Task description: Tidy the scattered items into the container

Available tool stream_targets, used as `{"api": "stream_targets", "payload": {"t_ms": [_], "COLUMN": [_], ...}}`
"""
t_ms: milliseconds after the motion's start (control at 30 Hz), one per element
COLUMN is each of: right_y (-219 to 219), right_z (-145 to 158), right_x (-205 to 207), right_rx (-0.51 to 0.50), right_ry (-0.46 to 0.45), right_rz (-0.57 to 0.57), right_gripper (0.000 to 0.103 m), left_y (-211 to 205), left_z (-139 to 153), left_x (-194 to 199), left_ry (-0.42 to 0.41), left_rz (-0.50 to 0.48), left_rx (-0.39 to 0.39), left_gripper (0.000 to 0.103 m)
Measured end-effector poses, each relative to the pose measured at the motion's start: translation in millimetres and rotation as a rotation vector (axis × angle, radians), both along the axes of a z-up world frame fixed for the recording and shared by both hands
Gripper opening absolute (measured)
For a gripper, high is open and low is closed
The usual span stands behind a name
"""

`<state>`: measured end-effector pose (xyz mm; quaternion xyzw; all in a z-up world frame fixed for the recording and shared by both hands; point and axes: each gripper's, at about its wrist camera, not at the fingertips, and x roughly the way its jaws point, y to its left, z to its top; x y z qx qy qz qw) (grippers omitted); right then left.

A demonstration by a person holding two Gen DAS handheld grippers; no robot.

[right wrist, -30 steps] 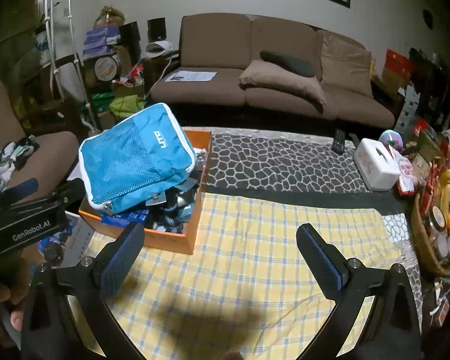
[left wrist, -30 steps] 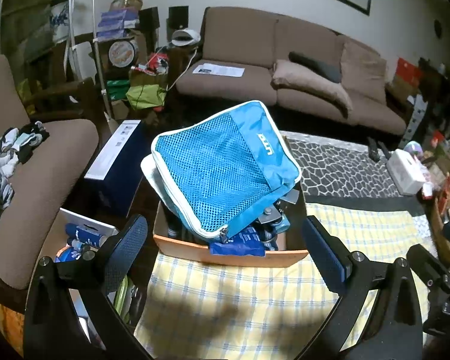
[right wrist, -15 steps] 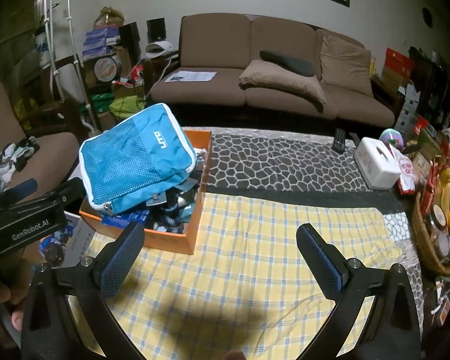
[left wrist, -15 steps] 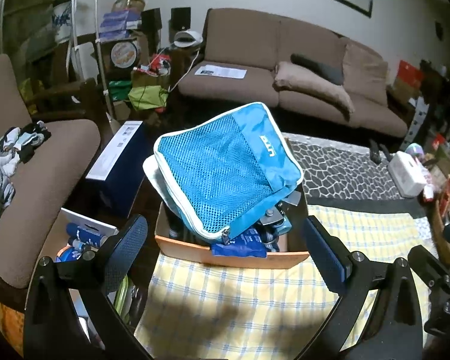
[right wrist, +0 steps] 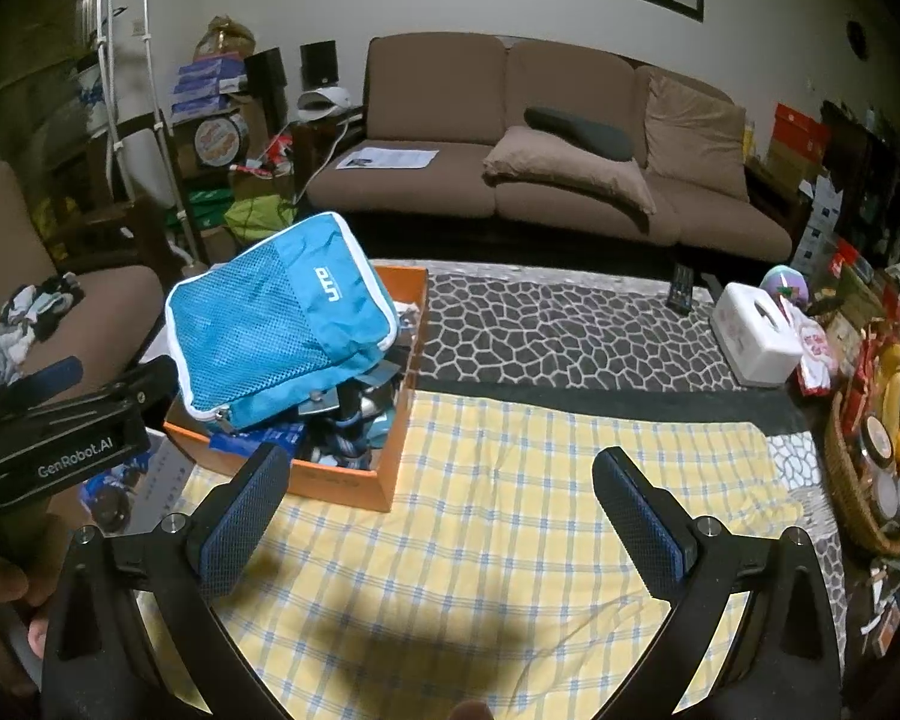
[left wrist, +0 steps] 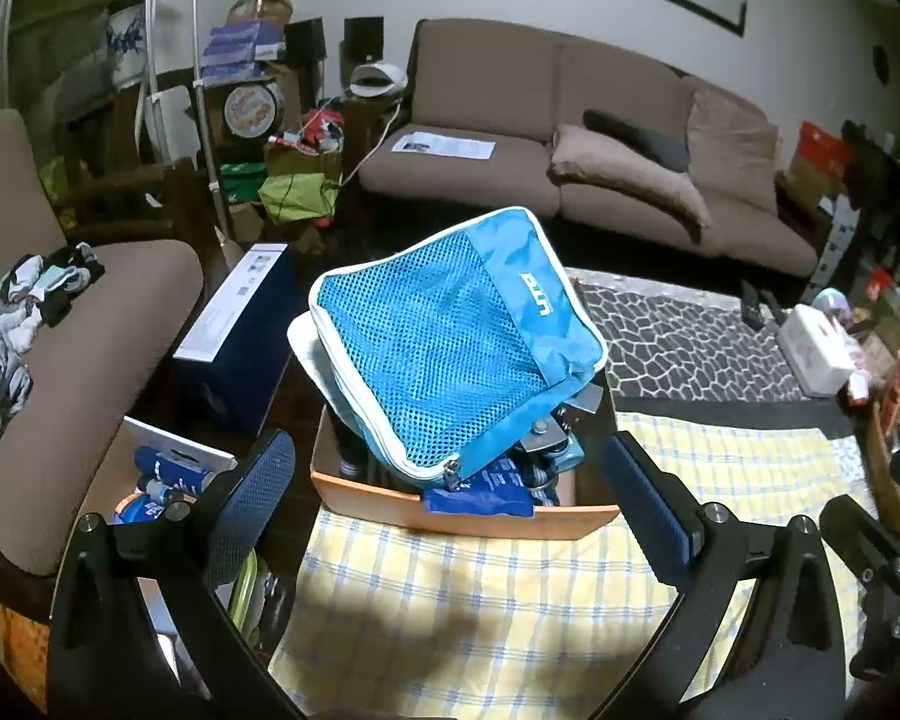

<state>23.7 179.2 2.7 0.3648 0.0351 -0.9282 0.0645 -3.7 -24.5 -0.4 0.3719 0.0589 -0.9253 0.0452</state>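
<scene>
**Pouch perched on an overfull box, both grippers empty**

Here's the left gripper [left wrist: 444, 492], jaws spread wide with nothing between them, looking straight ahead at the orange box [left wrist: 468, 519] just beyond its fingertips. On top of the heap sits the blue mesh pouch [left wrist: 450, 336], tilted, its zipper corner hanging toward the gripper and its far edge sticking up above the box rim. The right gripper [right wrist: 438, 498] is wide open and empty too, with the box ahead and off to its left, and bare checked cloth [right wrist: 540, 510] directly in front on the table.

That pouch looks soft and light: thin fabric, mesh front, it will crumple and sag rather than hold shape. Best bite is probably the piped white edge or the corner near the zipper pull; the mesh face would likely slip or bunch. It seems to rest loosely on the small items beneath, though what props it up is hard to make out, so a push could tip it over the box's left side.
</scene>
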Motion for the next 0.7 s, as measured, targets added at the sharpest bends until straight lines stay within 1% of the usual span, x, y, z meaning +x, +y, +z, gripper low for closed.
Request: {"api": "stream_targets", "payload": {"t_ms": [700], "right_y": [-0.1], "right_z": [1.5], "right_x": [1.0], "right_rx": [0.000], "right_ry": [-0.008], "right_rz": [0.006], "right_gripper": [0.102], "left_y": [-0.3], "left_z": [-2.2], "left_x": [1.0], "left_ry": [-0.004], "left_rz": [0.000], "left_rx": [0.000], "left_gripper": [0.102]}}
